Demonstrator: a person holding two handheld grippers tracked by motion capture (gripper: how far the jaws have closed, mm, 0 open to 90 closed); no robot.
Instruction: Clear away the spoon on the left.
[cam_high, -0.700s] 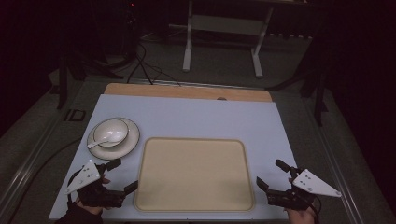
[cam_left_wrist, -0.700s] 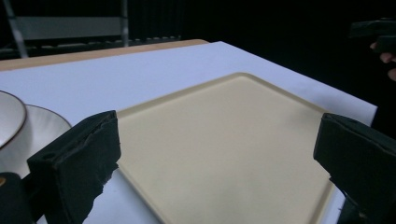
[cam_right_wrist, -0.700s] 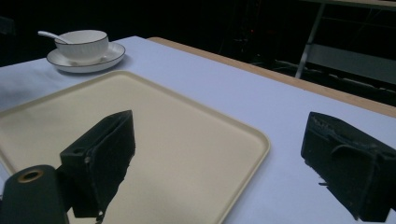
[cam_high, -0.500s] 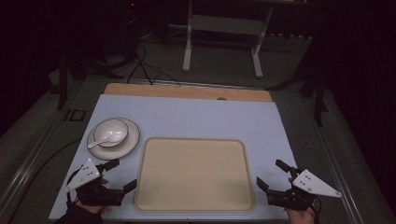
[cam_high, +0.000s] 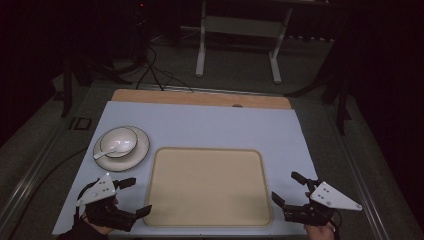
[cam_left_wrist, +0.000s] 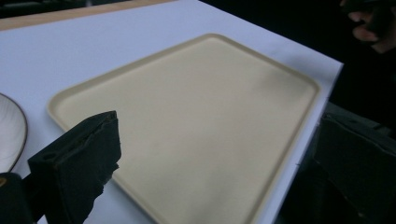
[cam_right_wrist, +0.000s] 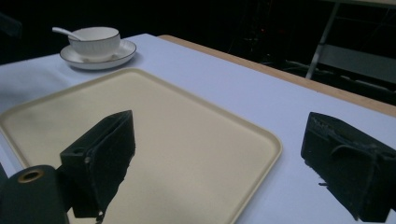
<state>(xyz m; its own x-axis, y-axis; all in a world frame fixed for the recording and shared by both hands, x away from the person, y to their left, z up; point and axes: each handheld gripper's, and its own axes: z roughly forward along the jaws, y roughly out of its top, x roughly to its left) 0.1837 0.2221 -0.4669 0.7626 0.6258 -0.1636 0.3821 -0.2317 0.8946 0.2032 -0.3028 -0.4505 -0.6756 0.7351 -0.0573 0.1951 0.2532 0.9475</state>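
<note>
A beige tray (cam_high: 207, 185) lies empty near the front of the pale blue table top (cam_high: 210, 127). To its far left, a white bowl (cam_high: 119, 142) with a spoon (cam_high: 101, 153) in it rests on a white plate (cam_high: 135, 155). My left gripper (cam_high: 136, 197) is open beside the tray's front left corner, with nothing between its jaws. My right gripper (cam_high: 287, 188) is open by the tray's front right corner, also with nothing held. In the left gripper view, the tray (cam_left_wrist: 196, 116) lies ahead of the left gripper (cam_left_wrist: 217, 123). The right gripper view looks past the right gripper (cam_right_wrist: 219, 123) to the bowl (cam_right_wrist: 95, 39).
A wooden strip (cam_high: 200, 98) runs along the table's far edge. Beyond it stands a white metal frame (cam_high: 237, 45) on a dark floor with cables (cam_high: 155, 75). The hand on the other gripper (cam_left_wrist: 373, 28) appears at the top right of the left gripper view.
My left gripper has shifted slightly toward the tray's front left corner. The right gripper, tray and dishes have stayed put.
</note>
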